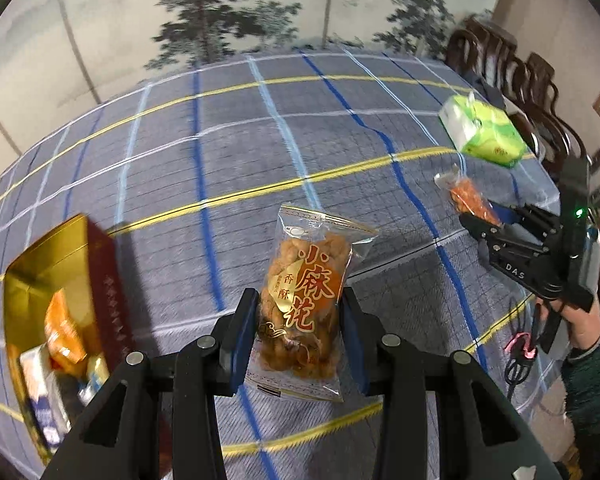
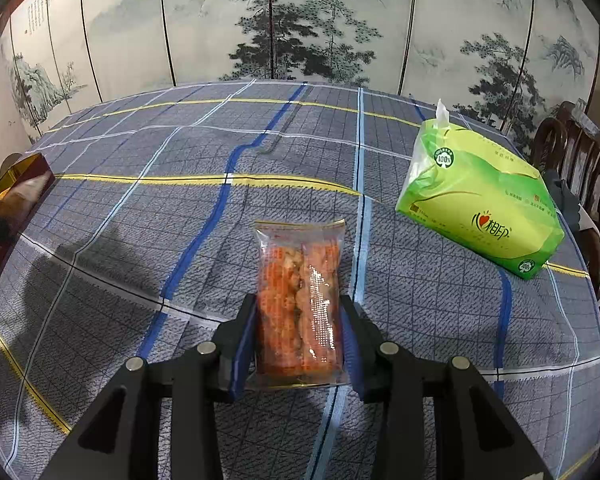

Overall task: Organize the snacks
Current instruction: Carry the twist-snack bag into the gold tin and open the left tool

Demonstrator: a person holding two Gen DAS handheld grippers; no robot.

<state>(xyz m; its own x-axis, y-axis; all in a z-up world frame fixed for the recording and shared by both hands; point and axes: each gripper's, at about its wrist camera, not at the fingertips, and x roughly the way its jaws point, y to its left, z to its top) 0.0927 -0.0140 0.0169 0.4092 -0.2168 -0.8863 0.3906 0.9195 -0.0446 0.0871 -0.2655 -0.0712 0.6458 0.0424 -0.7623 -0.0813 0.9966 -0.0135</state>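
My left gripper (image 1: pixel 300 312) is shut on a clear bag of fried dough twists (image 1: pixel 306 300) with red lettering, held above the tablecloth. A red box with a gold lining (image 1: pixel 66 304) stands at the left with several snack packs inside; it also shows at the left edge of the right wrist view (image 2: pixel 14 204). My right gripper (image 2: pixel 300 320) is shut on a clear pack of orange snacks (image 2: pixel 300 300), held above the table. In the left wrist view the right gripper (image 1: pixel 478 220) holds that orange pack (image 1: pixel 466 198) at the far right.
A green tissue pack (image 2: pixel 484 200) lies on the plaid tablecloth (image 2: pixel 220 140) at the right, also seen in the left wrist view (image 1: pixel 484 132). Dark wooden chairs (image 2: pixel 572 152) stand along the right edge. A painted folding screen (image 2: pixel 300 20) stands behind the table.
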